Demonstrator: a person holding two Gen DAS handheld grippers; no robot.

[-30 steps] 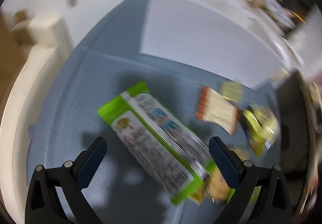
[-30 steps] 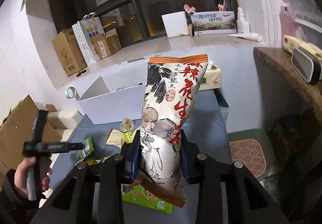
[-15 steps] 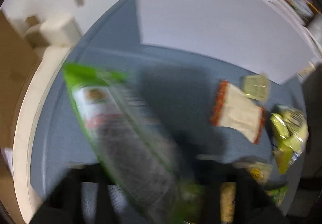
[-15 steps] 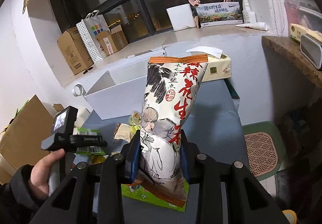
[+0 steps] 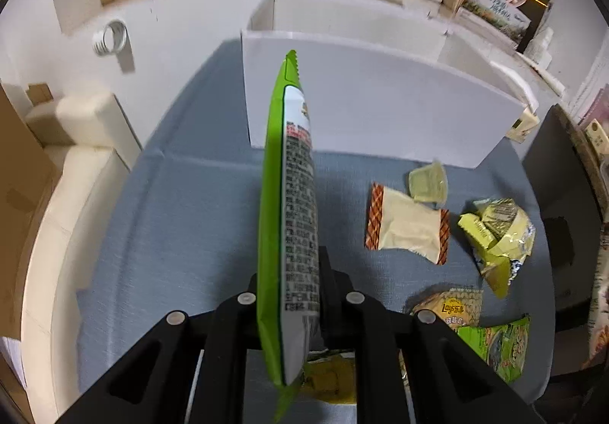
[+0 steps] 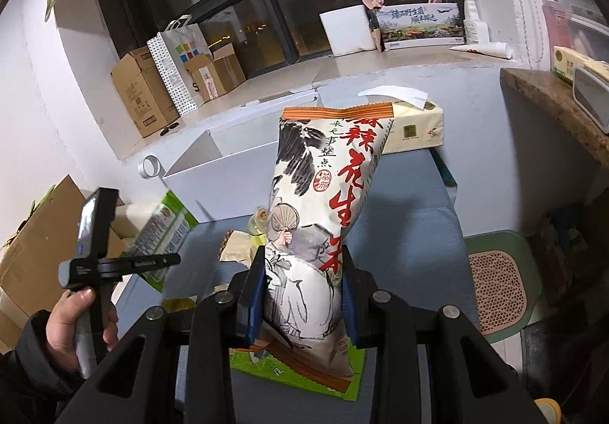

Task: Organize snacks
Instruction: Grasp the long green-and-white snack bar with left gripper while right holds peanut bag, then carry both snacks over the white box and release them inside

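Green packet (image 5: 293,218) lifted off cloth, white box (image 5: 380,100) interior unseen

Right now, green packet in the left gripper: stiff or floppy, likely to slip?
Likely fairly stiff: the green packet stands straight up, edge-on from the left gripper without drooping. Probably light, being thin. The glossy film could slip, since the jaws pinch only its lower part.

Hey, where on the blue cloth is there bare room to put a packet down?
Bare: the blue cloth left of the green packet, between the white box and cream cushion. Crowded: right side, around the cream packet, jelly cup and crumpled yellow bag.
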